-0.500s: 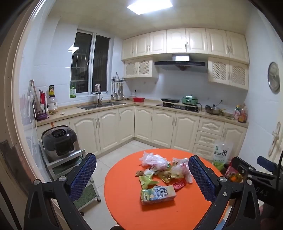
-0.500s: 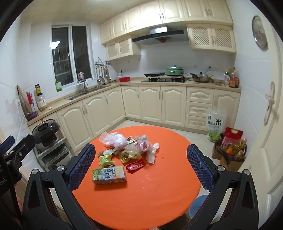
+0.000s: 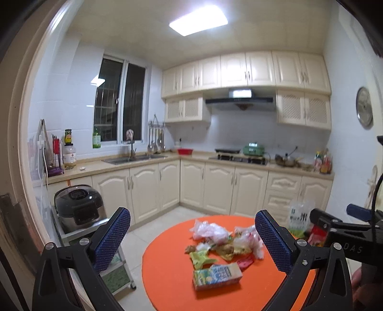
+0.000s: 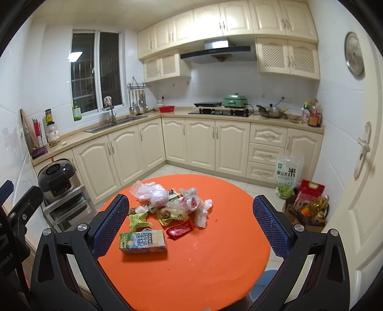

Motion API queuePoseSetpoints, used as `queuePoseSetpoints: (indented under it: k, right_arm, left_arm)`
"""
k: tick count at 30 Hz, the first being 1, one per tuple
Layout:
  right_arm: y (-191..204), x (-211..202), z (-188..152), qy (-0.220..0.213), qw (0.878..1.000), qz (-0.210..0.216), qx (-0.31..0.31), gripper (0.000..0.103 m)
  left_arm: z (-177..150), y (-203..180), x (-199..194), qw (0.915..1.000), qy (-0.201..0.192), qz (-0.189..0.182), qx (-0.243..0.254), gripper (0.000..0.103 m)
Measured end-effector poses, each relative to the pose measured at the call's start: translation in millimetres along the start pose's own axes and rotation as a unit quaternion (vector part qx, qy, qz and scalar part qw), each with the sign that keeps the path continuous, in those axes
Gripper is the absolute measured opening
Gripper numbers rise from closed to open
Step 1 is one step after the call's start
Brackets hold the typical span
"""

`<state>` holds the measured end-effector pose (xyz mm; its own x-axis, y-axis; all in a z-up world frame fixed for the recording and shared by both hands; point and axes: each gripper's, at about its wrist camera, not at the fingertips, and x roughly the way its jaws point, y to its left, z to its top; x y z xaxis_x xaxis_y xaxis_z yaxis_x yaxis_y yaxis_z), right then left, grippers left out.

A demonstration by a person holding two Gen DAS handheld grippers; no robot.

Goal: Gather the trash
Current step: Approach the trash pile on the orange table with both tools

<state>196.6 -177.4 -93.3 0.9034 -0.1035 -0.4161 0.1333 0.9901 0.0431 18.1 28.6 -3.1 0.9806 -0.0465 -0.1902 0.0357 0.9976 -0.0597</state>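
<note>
Littering one orange table (image 4: 215,263): one carton (image 4: 143,242), one red wrapper (image 4: 179,229).

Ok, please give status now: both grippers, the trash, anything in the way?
Left gripper open, empty. Right gripper open, empty. Trash pile untouched on orange table, milk carton nearest. Nothing in the way.

A kitchen with cream cabinets (image 4: 205,141) along the far and left walls, white tiles, a pale tiled floor (image 4: 172,171). A dark window (image 4: 95,71) sits above the sink (image 4: 115,124); a ceiling light (image 3: 198,20) glows. A round orange tabletop (image 4: 215,251) stands near.
</note>
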Motion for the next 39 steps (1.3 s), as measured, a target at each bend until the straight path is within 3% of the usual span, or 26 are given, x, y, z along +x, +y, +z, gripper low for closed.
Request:
queuePoseSetpoints:
  k: [9,21,31,39]
  right_arm:
    - [10.3,0.7,2.3,-0.010,1.000,0.013,-0.008,0.103]
    - [7.3,5.5,11.4,-0.010,1.000,0.009,-0.014,0.103]
    - [-6.0,36.6,6.7,0.021,1.000,0.007,-0.006,0.103]
    - [-25.3,78.6,-14.6,0.072,0.997,-0.007,0.004,0.103]
  left_arm:
    - [0.3,3.2,11.9,0.9997,0.004,0.020,0.013,0.102]
    - [-6.0,4.9,23.4,0.9998,0.004,0.015,0.013,0.102]
    - [-24.0,9.8,61.7,0.9987,0.048,0.011,0.009,0.102]
    - [-60.2,-10.5,109.0,0.9939,0.106,0.000,0.032,0.102]
